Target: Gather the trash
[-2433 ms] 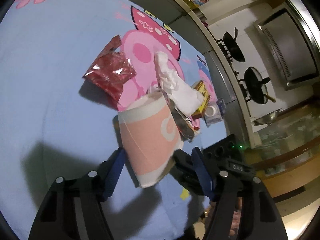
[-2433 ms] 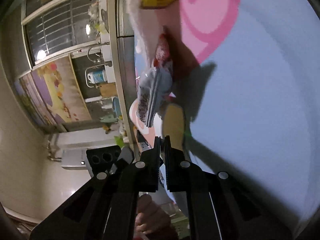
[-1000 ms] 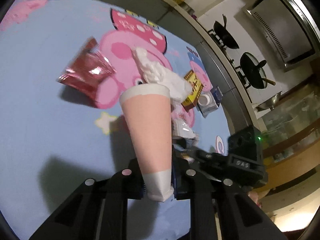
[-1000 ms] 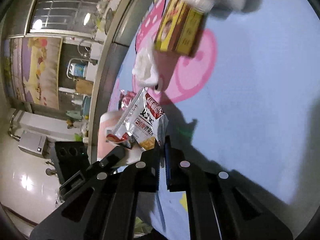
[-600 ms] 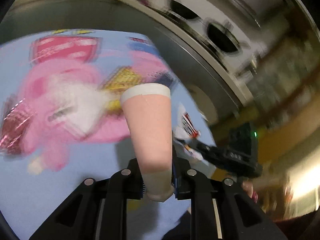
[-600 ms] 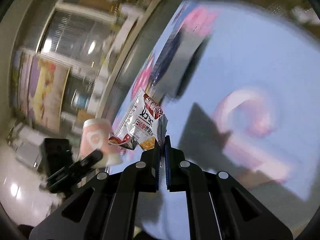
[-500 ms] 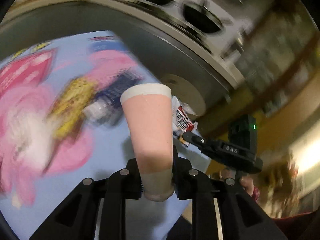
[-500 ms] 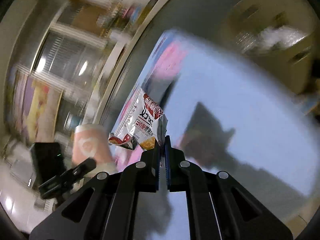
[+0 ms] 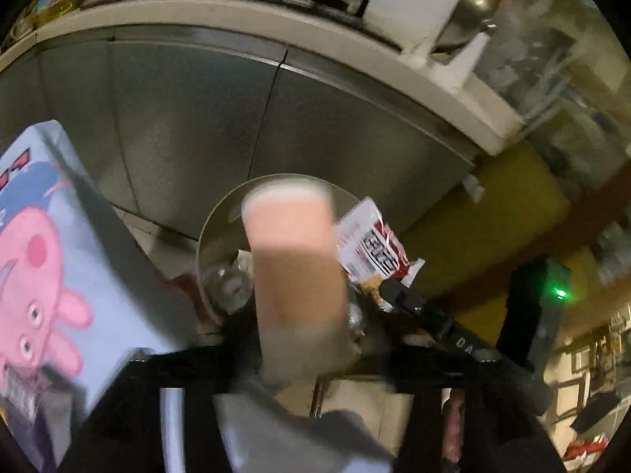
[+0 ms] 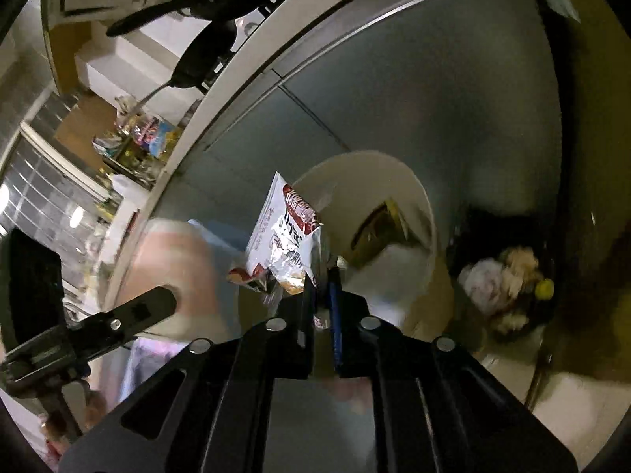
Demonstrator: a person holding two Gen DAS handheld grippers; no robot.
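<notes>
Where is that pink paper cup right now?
In the left wrist view the pink paper cup is centre frame, over the round bin, with the snack packet to its right.

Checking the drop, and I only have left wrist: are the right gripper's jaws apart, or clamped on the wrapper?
Observer: Apart. The right gripper has just been opening its jaws, and a gap shows with the wrapper edge in it.
Operator: Is it over the bin?
Observer: In the right wrist view the wrapper overlaps the left rim of the bin; I can't tell if it's fully over the opening.
Operator: Anything in there I can't see?
Observer: A yellow-brown box leans on the inner wall.
</notes>
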